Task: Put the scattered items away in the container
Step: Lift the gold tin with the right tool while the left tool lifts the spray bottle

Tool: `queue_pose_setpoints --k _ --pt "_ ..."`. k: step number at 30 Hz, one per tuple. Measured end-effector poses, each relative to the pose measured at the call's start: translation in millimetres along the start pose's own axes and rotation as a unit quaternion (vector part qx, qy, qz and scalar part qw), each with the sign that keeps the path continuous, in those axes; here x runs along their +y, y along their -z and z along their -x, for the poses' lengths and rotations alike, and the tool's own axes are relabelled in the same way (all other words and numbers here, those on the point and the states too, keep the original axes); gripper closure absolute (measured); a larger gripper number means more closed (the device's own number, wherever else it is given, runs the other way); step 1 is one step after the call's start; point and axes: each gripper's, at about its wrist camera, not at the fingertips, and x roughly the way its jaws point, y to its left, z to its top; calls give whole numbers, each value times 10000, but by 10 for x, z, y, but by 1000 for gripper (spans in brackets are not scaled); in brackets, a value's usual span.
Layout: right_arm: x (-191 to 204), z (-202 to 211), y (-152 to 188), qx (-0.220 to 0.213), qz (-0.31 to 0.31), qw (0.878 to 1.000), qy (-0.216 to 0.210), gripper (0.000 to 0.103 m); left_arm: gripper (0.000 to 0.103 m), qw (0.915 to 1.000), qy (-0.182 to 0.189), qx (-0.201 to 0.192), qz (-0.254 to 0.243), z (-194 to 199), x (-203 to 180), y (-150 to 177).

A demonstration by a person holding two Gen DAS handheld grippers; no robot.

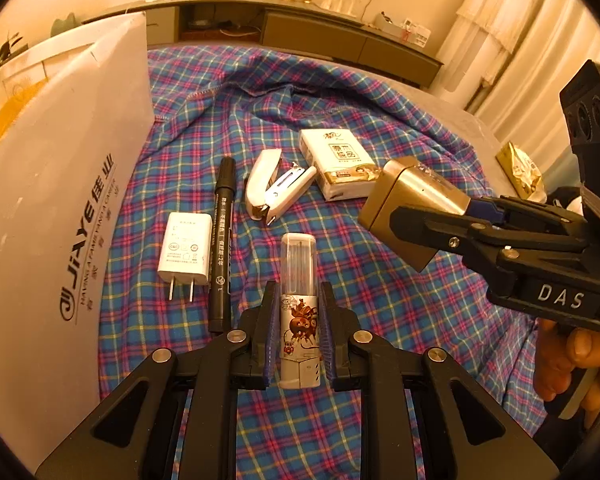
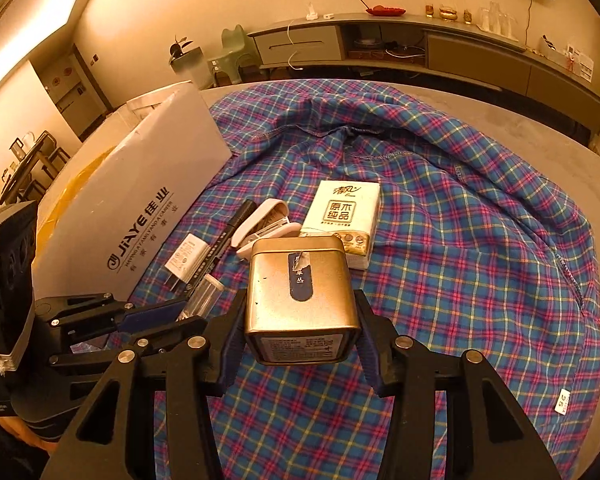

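My left gripper [image 1: 299, 292] is shut on a small white tube with a clear cap and a cartoon print [image 1: 299, 280], held just above the plaid cloth [image 1: 380, 320]. My right gripper [image 2: 300, 300] is shut on a square gold tin [image 2: 302, 292], lifted off the cloth; the tin [image 1: 412, 200] also shows at the right of the left wrist view. On the cloth lie a white charger [image 1: 184, 250], a black marker [image 1: 222, 240], a white stapler [image 1: 274, 184] and a tissue pack [image 1: 338, 162]. The white container [image 1: 60, 200] stands at the left, its printed flap [image 2: 140, 200] facing me.
The cloth covers a round grey table [image 2: 540, 140]. A gold packet [image 1: 522, 172] lies near the table's right edge. A person's hand [image 1: 568, 364] holds the right gripper. A long low cabinet [image 2: 460, 48] runs along the far wall.
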Motion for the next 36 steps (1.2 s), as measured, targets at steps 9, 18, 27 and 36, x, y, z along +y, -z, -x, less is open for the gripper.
queue_pose_setpoints --k 9,18,27,36 --pt "127 63 66 -47 84 9999 -38 53 84 10000 22 -23 55 151 -39 61" --pt "182 125 70 -124 155 9998 -6 53 84 9999 27 -37 95 283 -51 143" --pt "293 188 107 -196 268 9994 -22 53 84 9999 -70 -108 75 442 -87 198" --pt "413 270 169 -291 351 9990 -39 53 84 9994 -190 -272 -34 651 -134 256"
